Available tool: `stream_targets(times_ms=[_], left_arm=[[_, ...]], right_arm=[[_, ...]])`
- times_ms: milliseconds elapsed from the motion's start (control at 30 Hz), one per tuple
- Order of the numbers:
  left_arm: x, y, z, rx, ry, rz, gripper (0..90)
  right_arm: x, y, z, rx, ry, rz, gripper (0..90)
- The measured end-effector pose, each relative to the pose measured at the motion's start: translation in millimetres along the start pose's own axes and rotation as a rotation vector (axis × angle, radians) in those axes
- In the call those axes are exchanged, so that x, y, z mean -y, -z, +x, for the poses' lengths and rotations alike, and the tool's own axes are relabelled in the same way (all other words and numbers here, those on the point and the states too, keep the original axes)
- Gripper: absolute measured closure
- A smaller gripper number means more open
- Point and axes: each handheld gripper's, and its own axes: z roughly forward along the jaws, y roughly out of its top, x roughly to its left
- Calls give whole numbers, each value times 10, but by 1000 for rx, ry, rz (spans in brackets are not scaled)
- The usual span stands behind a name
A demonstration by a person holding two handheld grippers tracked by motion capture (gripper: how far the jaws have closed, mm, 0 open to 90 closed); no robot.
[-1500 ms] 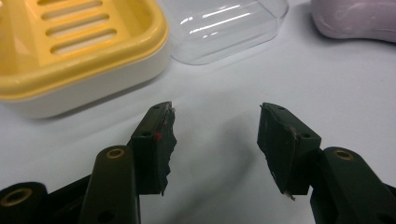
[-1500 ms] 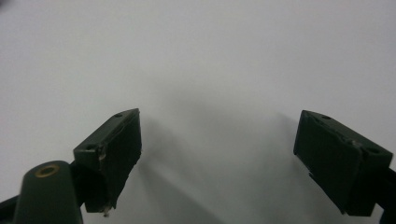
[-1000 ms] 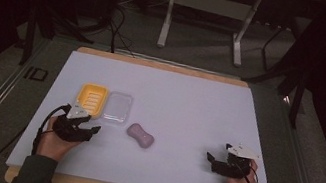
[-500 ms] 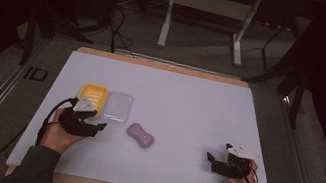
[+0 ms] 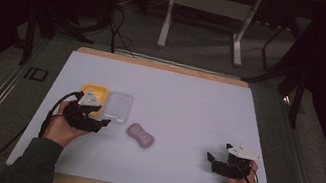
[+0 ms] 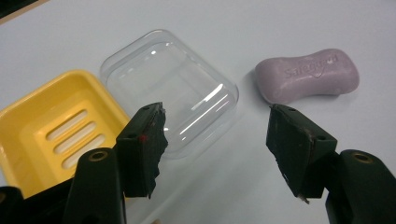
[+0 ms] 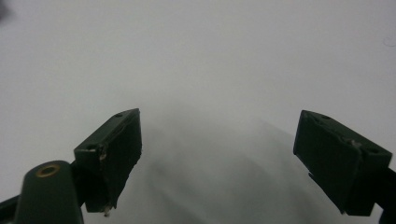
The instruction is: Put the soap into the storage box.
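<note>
Our left gripper (image 6: 215, 140) has just been opening its jaws; they stand wide with nothing between them. Just beyond its left jaw lie the clear lid (image 6: 170, 88) and the yellow soap dish (image 6: 51, 130), touching, both bare. Beyond its right jaw lies the purple soap bar (image 6: 308, 74), apart from the lid. Our right gripper (image 7: 217, 158) gapes idle over the tabletop (image 5: 189, 101). We judge that everything remains: soap into dish, lid on.

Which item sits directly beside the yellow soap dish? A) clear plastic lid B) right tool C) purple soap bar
A: the clear lid lies right against the yellow dish, while the soap bar sits apart on the white table.
</note>
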Motion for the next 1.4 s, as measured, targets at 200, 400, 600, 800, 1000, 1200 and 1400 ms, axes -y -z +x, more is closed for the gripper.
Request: stream_targets(times_ms=[200, 400, 600, 800, 1000, 1200, 1400], left_arm=[[-51, -10, 0, 7, -23, 3, 364], [-135, -40, -20, 27, -57, 9, 350], [-196, -93, -36, 39, -91, 22, 346], [-249, -139, -59, 67, -115, 20, 328], [-323, -198, -118, 89, -145, 19, 307], [-369, -275, -169, 103, -166, 33, 284], [-404, -344, -227, 116, -188, 44, 238]], right_arm=[[-2, -6, 4, 0, 5, 5, 151], [-2, -5, 4, -1, 6, 5, 151], [-2, -4, 4, -2, 8, 4, 151], [-3, -6, 7, -3, 9, 7, 151], [-3, -5, 10, -6, 11, 8, 151], [-4, -7, 8, -7, 15, 9, 151], [-4, -9, 9, -9, 17, 10, 151]])
